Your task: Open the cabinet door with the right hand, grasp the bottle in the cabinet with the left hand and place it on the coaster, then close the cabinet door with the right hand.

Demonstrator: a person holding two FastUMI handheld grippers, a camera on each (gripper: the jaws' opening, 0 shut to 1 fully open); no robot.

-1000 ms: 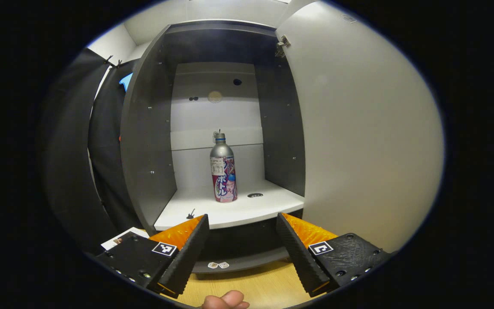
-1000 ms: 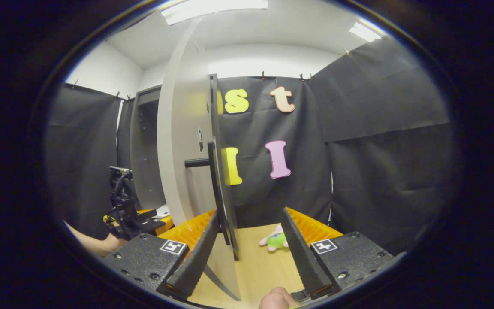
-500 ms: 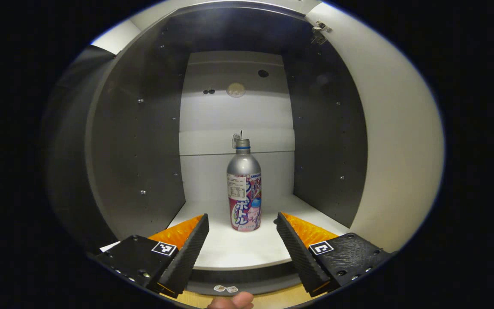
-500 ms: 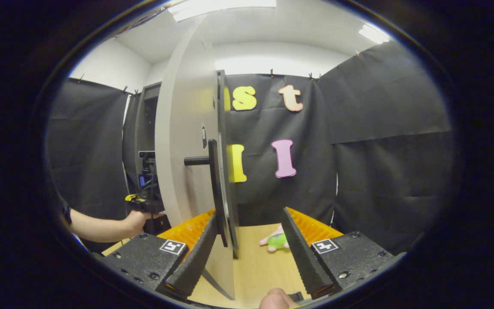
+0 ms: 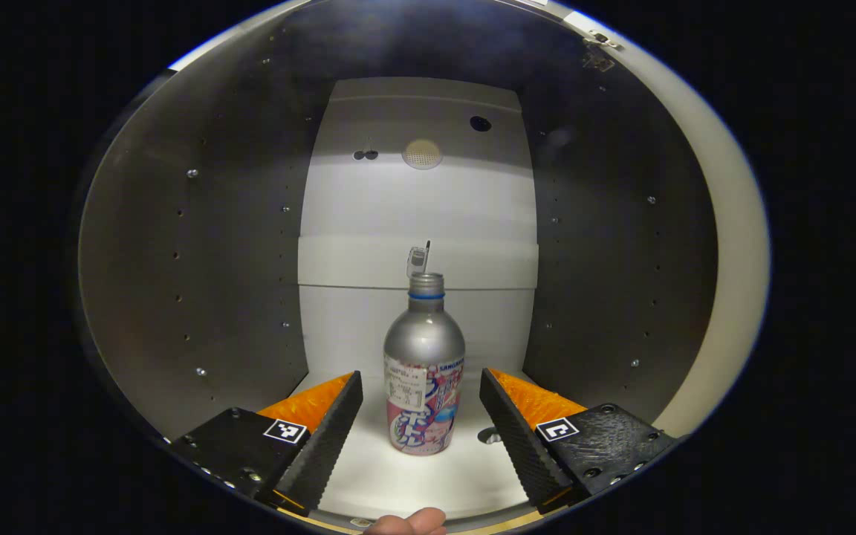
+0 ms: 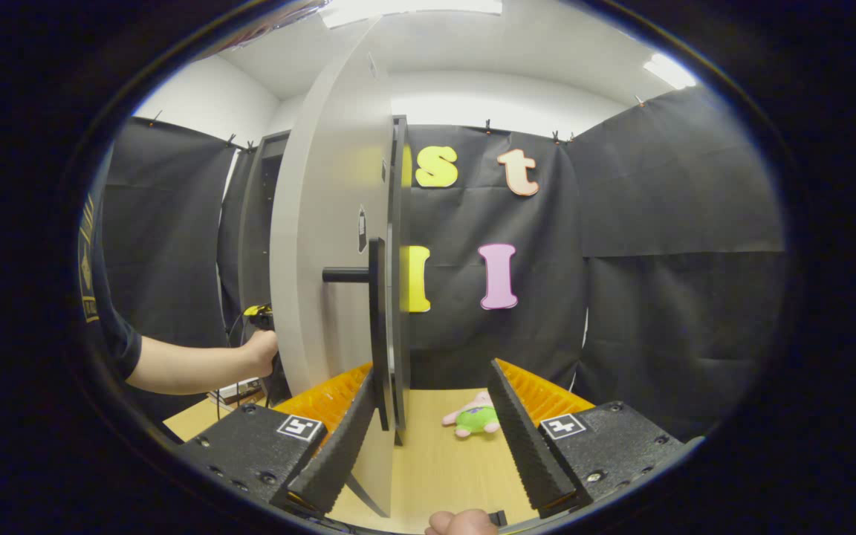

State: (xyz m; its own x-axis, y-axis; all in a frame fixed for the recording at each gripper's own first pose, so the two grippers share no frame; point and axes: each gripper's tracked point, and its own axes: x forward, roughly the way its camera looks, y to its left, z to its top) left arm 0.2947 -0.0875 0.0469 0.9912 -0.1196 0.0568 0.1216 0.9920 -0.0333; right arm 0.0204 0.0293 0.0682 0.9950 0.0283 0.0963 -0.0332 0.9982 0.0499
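We begin at the left gripper. Its jaws are spread wide and empty, one on each side of the bottle, clear of it on both flanks. The bottle stands upright on the white shelf inside the cabinet, near the middle of the floor. To grasp it well, we judge that we should keep the bottle centred between the jaws, seat it deeper so the pads meet the straight lower body and not the tapered shoulder, then close evenly so it does not tip.

The bottle is silver metal with a rounded shoulder, a narrow open neck with a blue ring, and a pink and white printed label on its lower half. It looks smooth, so a firm grip is advised.

At the right, the right gripper also stands wide open, beside the edge of the open door and its dark handle, gripping nothing.
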